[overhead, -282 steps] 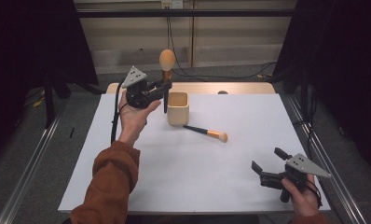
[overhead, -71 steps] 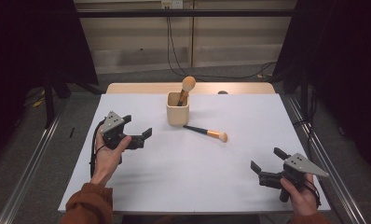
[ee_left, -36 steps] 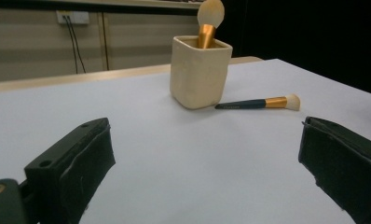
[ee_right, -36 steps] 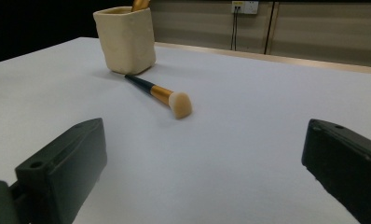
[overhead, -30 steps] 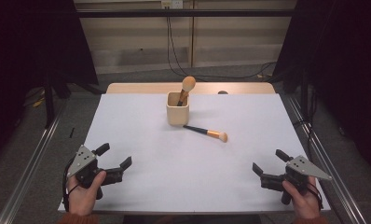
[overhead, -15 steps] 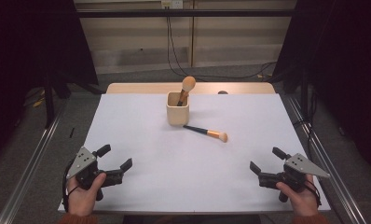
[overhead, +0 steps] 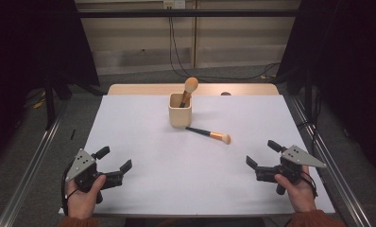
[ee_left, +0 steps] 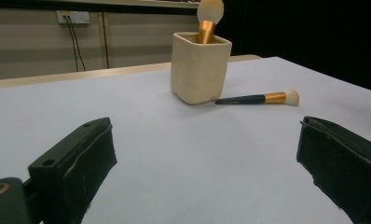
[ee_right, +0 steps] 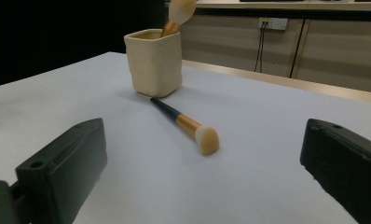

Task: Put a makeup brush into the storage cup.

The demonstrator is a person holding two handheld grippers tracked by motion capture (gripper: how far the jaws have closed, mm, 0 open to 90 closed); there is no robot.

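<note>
Two black jaws rise wide apart from the lower corners with nothing between them. In the upper middle a cream cup [ee_left: 201,66] stands on the white tabletop [ee_left: 174,154], holding a brush [ee_left: 207,18] upright. A second brush [ee_left: 258,98] lies just right of it, its handle end at the cup's base.

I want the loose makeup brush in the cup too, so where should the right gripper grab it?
Grip the makeup brush on its black handle, coming from above with the right gripper. It lies flat on the table, bristles toward that gripper, handle end near the cup.
</note>
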